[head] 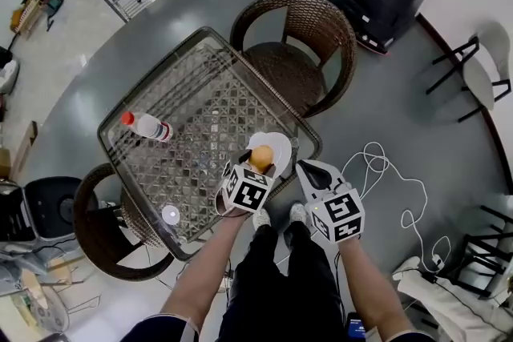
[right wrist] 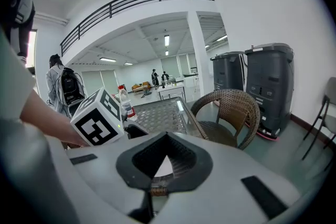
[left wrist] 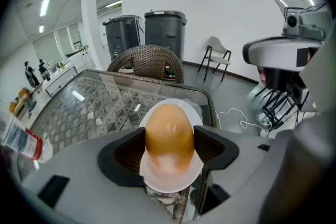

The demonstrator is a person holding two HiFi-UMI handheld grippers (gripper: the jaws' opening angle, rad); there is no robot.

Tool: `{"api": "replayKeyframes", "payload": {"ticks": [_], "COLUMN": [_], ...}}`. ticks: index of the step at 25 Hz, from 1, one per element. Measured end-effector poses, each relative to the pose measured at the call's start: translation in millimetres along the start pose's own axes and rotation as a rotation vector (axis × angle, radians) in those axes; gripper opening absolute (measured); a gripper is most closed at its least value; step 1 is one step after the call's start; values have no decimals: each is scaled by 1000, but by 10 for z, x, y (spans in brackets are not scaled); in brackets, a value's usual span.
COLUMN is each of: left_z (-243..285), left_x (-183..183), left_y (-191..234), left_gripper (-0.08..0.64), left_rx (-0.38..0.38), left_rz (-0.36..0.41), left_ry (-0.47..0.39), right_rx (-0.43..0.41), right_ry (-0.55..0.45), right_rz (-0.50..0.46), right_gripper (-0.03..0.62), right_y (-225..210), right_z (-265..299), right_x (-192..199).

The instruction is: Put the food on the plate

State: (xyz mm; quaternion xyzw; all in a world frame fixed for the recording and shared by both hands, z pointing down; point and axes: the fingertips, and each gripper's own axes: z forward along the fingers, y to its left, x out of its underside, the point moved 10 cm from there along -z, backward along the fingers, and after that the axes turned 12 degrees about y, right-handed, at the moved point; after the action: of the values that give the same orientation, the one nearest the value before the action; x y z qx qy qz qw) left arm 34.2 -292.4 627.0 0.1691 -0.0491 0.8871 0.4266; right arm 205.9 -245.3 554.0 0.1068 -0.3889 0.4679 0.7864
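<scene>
At the near corner of the glass table (head: 184, 132), the left gripper (head: 258, 159) has its jaws pressed on both sides of the food (left wrist: 169, 136), a smooth orange-brown oval piece. The food is directly over the white plate (head: 278, 145); I cannot tell if it touches it. The right gripper (head: 308, 171) is just beside the plate, at the table edge, with its jaws together and nothing between them. A bottle (head: 147, 126) lies well apart at the far left side of the table.
</scene>
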Motion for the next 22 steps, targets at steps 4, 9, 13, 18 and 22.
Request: {"api": "replayKeyframes", "payload": {"ticks": [4,9,13,18,22], "left_z": [59,113,119,123,89], "left_x": [-52,-125,-146,-104,-100], "left_y": [-19,-80,-98,-117,-127], "left_gripper": [296,296,296,298,298], "left_rx": [-25,-76,-89,-81,-83], "left_rz": [35,90,89,67,46], "left_ry": [4,-19,-37,-47,-65], "right_rx": [-6,-13,-10,-8,-13], "right_ry": [5,0,-5,-8,-9], "right_rz": [23,29,36,48,48], "right_gripper": [3,3,3,3,3], "right_y": [-33,-74,-133,-186,-200], "right_z": [1,-12,-50,-78,-86], "right_x": [70,65,43,68,68]}}
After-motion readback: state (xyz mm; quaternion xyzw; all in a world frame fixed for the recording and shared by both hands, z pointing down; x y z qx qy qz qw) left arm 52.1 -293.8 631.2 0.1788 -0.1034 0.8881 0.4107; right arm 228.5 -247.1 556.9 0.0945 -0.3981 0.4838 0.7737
